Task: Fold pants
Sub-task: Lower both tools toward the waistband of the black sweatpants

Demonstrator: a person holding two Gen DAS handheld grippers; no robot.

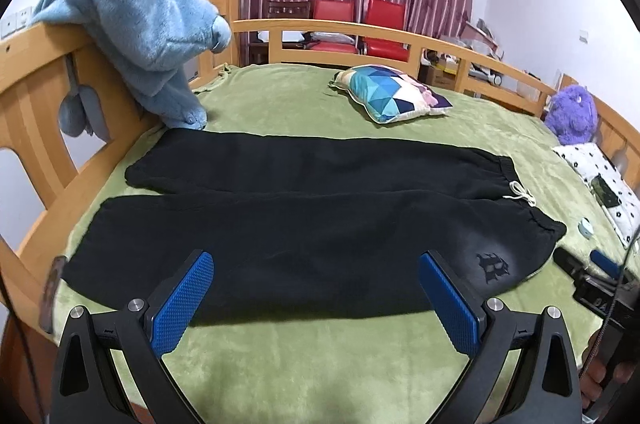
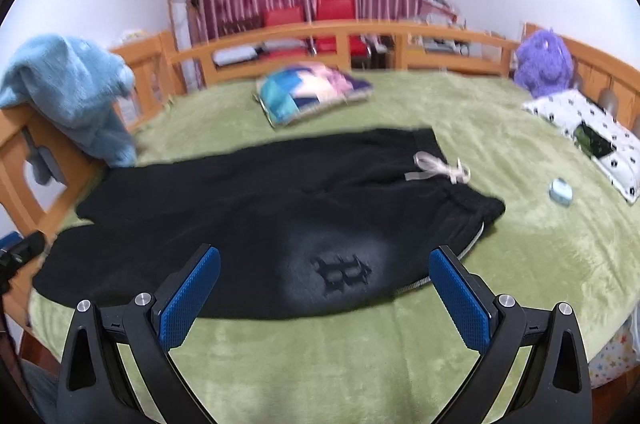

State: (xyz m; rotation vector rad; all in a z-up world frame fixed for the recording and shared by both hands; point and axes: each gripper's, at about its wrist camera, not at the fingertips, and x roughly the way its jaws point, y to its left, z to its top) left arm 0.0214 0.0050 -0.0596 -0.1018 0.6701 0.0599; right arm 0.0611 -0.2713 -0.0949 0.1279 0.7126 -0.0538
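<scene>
Black pants lie flat across the green bed, unfolded. My left claw and right claw hover released; next I grip the near edge.

Open green blanket at 6 o'clock, bare right up to the near edge of the black pants. More bare blanket at 12 o'clock, between the pants and the patterned cushion. Crowded at 9 to 10 o'clock: wooden bed rail with a blue fleece hanging onto the far trouser leg. Cluttered at 3 o'clock: small round teal case, spotted pillow, purple plush against the rail.
</scene>
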